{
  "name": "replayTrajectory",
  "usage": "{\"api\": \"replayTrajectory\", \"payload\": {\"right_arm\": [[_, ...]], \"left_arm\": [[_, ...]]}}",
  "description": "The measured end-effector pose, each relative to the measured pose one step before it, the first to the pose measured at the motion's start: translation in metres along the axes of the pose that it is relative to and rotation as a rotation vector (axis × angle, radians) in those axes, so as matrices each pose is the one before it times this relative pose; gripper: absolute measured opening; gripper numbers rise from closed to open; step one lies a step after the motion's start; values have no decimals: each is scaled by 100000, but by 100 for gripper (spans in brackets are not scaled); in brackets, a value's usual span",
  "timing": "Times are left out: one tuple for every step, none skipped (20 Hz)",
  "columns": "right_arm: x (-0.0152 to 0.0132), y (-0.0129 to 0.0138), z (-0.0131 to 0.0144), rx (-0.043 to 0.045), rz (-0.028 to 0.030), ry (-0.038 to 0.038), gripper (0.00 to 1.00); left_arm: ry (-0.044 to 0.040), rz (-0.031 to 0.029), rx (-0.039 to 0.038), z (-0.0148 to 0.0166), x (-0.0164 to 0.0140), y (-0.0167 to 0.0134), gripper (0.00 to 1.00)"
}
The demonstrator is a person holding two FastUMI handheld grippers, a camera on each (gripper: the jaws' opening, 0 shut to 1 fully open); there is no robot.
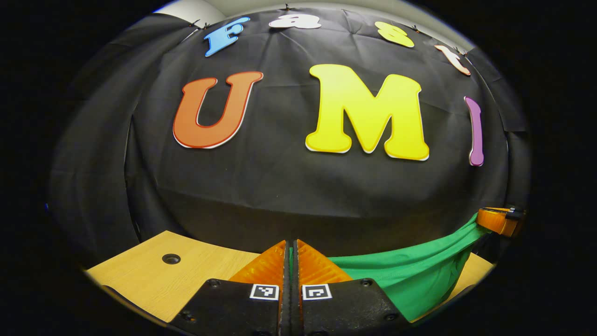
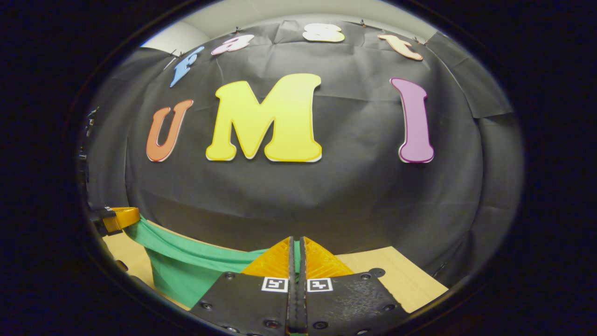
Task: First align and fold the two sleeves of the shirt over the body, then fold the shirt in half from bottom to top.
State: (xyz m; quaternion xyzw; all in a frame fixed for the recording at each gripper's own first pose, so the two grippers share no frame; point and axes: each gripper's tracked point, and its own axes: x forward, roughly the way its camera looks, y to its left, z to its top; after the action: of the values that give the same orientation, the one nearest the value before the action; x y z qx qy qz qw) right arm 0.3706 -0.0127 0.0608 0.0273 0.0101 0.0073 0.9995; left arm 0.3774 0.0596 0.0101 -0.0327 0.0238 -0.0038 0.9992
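Observation:
A green shirt [image 1: 410, 275] hangs stretched above the wooden table [image 1: 154, 275] between both grippers. In the left gripper view my left gripper [image 1: 291, 245] is shut on one end of the shirt's edge, a thin green strip showing between its fingers. The cloth runs right to my right gripper [image 1: 501, 219], seen at the right edge. In the right gripper view my right gripper [image 2: 296, 241] is shut on the other end of the shirt [image 2: 186, 266], which sags leftward to my left gripper [image 2: 119, 218]. The sleeves are hidden from me.
The table [image 2: 410, 280] lies below the lifted cloth, with a round hole [image 1: 170, 258] left of my left gripper and another hole [image 2: 377, 272] right of my right gripper. The booth's black cloth wall stands close behind the table.

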Motion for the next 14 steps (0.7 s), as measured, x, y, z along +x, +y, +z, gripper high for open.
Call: {"api": "replayTrajectory", "payload": {"right_arm": [[1158,-156,-580,12,108,1012,0],[1187,-83,-515,150,370,914,0],[1051,10,-595,256,256,888,0],[1142,-4,-837,-173,260,941,0],[1110,18,-758,-583,-278,1221,0],[1070,-25,-847,-554,-492,917,0],[969,23,-782,-448,-611,699,0],[891,-68,-798,-629,-919,665,0],[464,-256,-442,-1909,-2054,404,7],[108,-51,-447,-1572,-657,540,24],[130,-85,-118,-1183,-552,20,41],[-284,153,103,91,801,-128,58],[-421,51,241,575,354,96,76],[-119,76,201,563,328,-277,93]], "left_arm": [[1007,-967,-1,-567,1101,-171,6],[761,544,556,-529,956,-47,6],[194,226,1040,-365,1136,-210,6],[438,-680,1774,-665,1008,-123,6],[526,-82,1582,-736,940,-169,6],[1162,1012,1499,-899,903,24,6],[1940,223,1004,-1034,801,-90,6],[1222,-119,387,-858,721,115,6],[1156,-6,249,-775,562,-108,8],[1299,-324,615,-744,385,-197,13],[1140,-1225,389,-403,28,-381,42],[1568,-1298,914,-640,360,-494,71],[695,2139,1445,-28,-125,131,100],[385,2178,2121,135,-153,211,100]]}}
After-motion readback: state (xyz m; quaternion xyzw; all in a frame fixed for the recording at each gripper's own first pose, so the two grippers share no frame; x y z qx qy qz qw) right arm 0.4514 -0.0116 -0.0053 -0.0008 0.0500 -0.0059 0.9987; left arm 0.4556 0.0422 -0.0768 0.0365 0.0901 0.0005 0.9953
